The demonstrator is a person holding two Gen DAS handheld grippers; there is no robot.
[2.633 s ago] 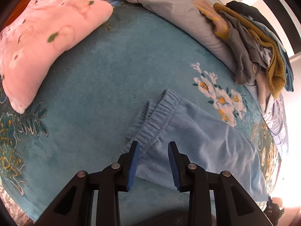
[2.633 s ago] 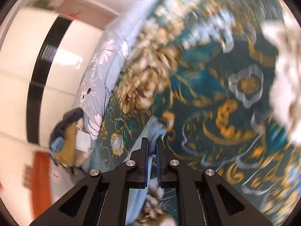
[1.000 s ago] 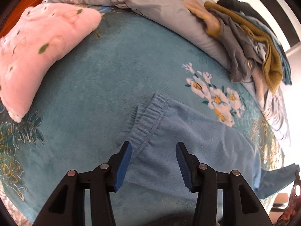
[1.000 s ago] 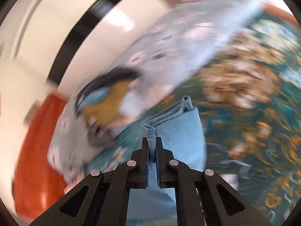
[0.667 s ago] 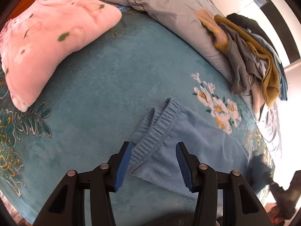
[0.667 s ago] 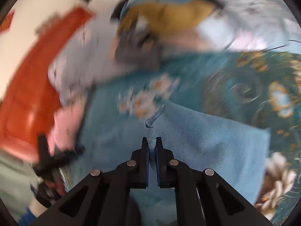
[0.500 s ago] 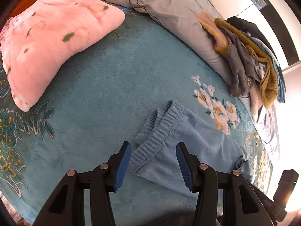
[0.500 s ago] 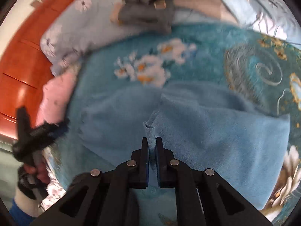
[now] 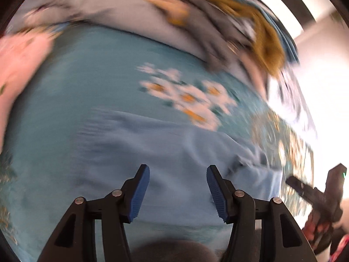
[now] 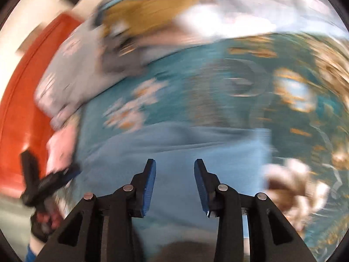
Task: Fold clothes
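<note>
Grippers: left (image 9: pixel 177 186), right (image 10: pixel 175 181) both released | soft blue fleece trousers (image 9: pixel 157 152) lying flat

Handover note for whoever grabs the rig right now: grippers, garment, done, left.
Left gripper: open, empty, over the blue pants.
Right gripper: open, empty, above the same pants.
Pants lie folded over on the teal blanket, held by neither gripper. Frames are blurred, so edges are hard to judge.
Done: one fold laid down.
Left: probably another fold; the clothes pile at the far edge looks unfolded.
</note>
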